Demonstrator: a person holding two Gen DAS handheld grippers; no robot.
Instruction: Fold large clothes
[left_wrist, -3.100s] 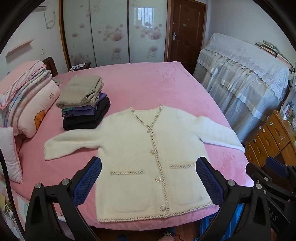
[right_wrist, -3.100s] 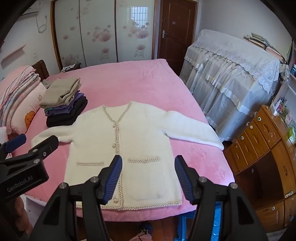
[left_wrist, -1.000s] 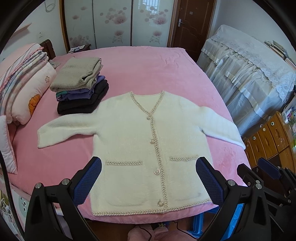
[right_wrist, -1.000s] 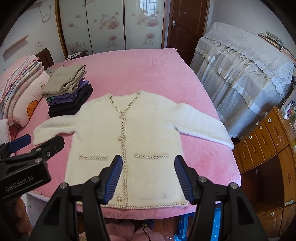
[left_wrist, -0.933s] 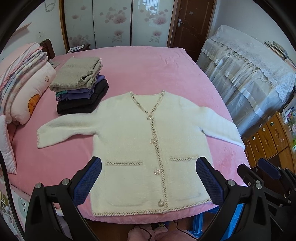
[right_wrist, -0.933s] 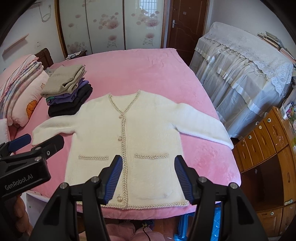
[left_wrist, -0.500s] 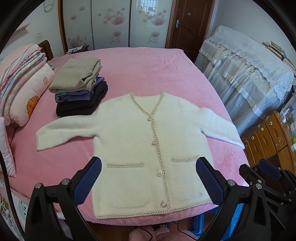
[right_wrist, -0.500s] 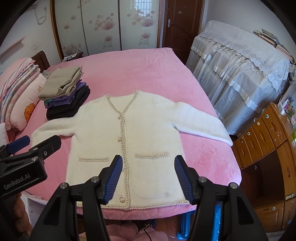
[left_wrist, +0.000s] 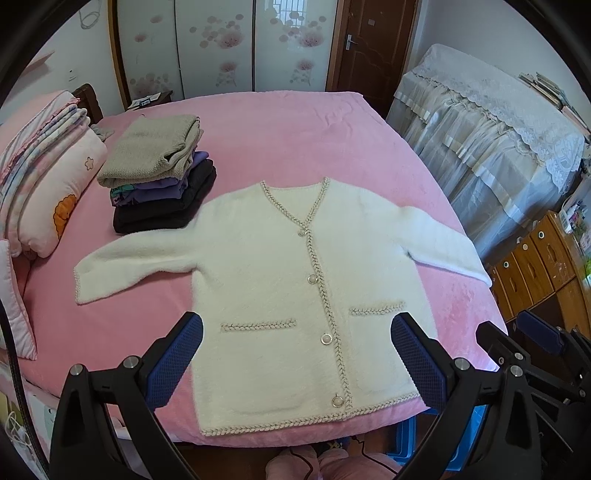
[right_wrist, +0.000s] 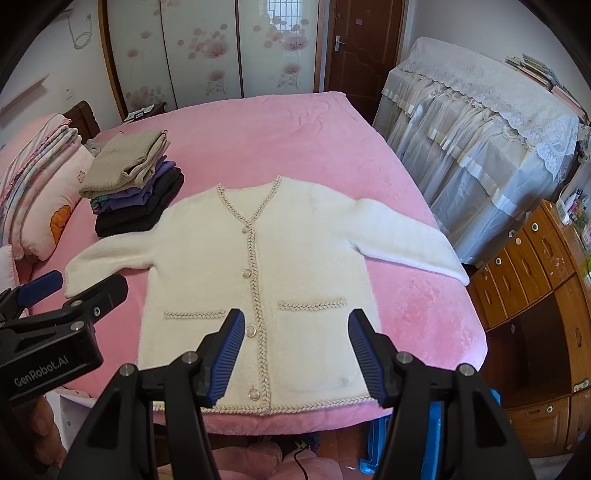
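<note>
A cream fluffy cardigan (left_wrist: 280, 280) with braided trim, pearl buttons and two pockets lies flat, face up and buttoned, on the pink bed (left_wrist: 288, 140), both sleeves spread out. It also shows in the right wrist view (right_wrist: 236, 266). My left gripper (left_wrist: 295, 354) is open and empty, hovering above the cardigan's hem. My right gripper (right_wrist: 295, 343) is open and empty, above the hem near the right pocket. The left gripper's body shows at the left of the right wrist view (right_wrist: 55, 325); the right gripper shows at the right edge of the left wrist view (left_wrist: 535, 350).
A stack of folded clothes (left_wrist: 159, 177) sits on the bed left of the cardigan's collar. Pillows and folded quilts (left_wrist: 40, 173) lie at the far left. A lace-covered piece of furniture (left_wrist: 491, 147) and wooden drawers (left_wrist: 535, 266) stand right of the bed.
Both grippers have drifted slightly over the last seconds, so the view shifts a little. The cardigan has not moved, and both grippers stay open.
</note>
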